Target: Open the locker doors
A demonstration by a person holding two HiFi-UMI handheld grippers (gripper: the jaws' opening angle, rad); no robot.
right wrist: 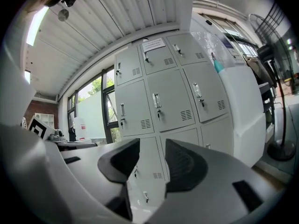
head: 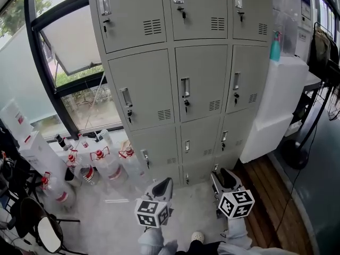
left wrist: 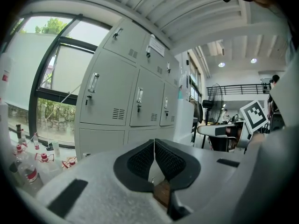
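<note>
Lockers (head: pixel 199 84) are seen ahead, all shut. The left gripper (left wrist: pixel 154 143) is held with jaws closed and empty; the right gripper (right wrist: pixel 153 150) is held with jaws spread wide, probably for a handle (head: pixel 185 87).

A: Floor?
B: Pale grey floor (head: pixel 114 217), wooden strip (head: pixel 265 190) along its right edge.
A: On it?
B: Grey lockers (head: pixel 196 89) at the back edge, red-capped clear bottles (head: pixel 109 166) clustered left, white cabinet (head: pixel 276 110) beside the lockers, fan base (head: pixel 294 155) far right.
</note>
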